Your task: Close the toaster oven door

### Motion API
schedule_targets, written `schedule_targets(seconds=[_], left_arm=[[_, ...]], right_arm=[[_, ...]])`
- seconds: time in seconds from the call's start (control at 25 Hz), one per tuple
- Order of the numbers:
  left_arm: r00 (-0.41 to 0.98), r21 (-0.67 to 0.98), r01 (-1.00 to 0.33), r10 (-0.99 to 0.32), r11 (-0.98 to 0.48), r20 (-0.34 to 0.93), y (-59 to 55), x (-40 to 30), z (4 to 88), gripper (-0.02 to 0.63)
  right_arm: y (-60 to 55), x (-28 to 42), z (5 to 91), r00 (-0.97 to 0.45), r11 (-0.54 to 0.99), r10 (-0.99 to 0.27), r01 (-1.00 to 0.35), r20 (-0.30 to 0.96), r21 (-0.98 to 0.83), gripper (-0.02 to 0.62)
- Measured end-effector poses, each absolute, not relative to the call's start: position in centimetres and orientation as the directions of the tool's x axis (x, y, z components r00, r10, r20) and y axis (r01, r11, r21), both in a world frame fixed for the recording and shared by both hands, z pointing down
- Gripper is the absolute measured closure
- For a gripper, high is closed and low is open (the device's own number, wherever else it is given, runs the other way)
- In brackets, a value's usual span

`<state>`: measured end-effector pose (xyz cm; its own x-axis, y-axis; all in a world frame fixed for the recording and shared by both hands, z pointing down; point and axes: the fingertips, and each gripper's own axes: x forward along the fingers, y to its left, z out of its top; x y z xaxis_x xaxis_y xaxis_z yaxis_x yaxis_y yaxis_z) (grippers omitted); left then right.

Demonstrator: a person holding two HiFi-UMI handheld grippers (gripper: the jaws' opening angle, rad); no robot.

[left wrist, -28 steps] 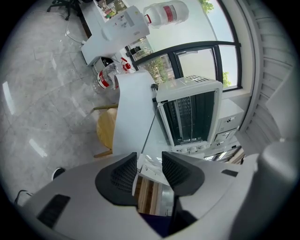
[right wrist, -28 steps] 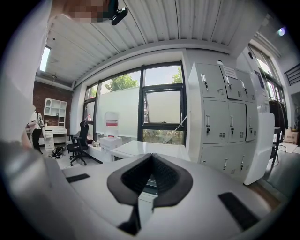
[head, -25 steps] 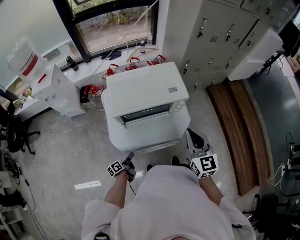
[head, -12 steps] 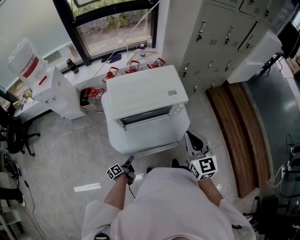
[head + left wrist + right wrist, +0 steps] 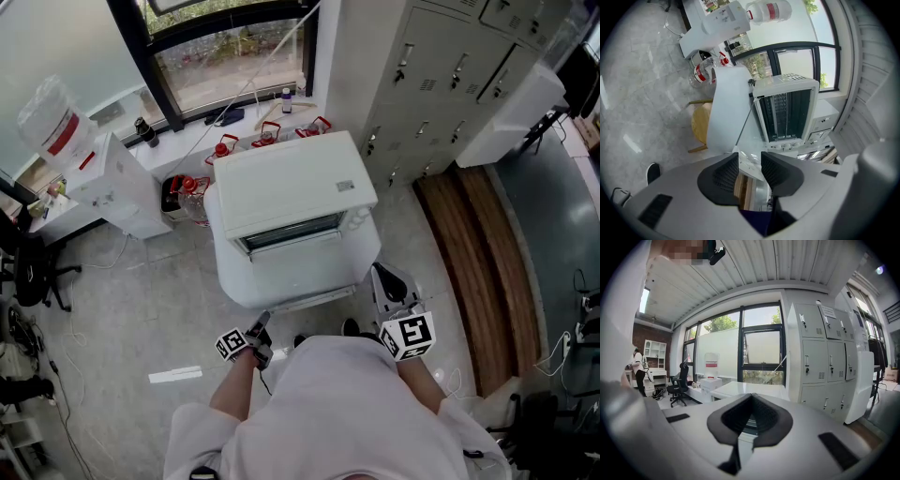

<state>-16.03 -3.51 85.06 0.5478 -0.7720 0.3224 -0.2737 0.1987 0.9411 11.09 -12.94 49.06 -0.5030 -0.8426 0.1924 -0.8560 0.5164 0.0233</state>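
Two grippers are hovering along the near edge of the white table. The left gripper, just off that edge toward the near-left corner, is closing its spread jaws, and nothing is sitting between them. The right gripper, beside the near-right corner, is holding its jaws pressed together on nothing. The white toaster oven is standing toward the table's far edge, its dark front facing the person. Whether its door is shut cannot be told.
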Motion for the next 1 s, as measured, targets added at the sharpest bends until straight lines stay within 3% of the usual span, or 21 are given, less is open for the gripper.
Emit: schedule_targets(seconds=[1.0], left_arm=[[0.53, 0.915, -0.327, -0.756, 0.236, 0.384, -3.0, -16.1, 87.0, 0.448]], right_arm=[[-13.1, 11.4, 50.2, -0.496, 0.511, -0.837, -0.859, 0.23, 0.006, 0.588]])
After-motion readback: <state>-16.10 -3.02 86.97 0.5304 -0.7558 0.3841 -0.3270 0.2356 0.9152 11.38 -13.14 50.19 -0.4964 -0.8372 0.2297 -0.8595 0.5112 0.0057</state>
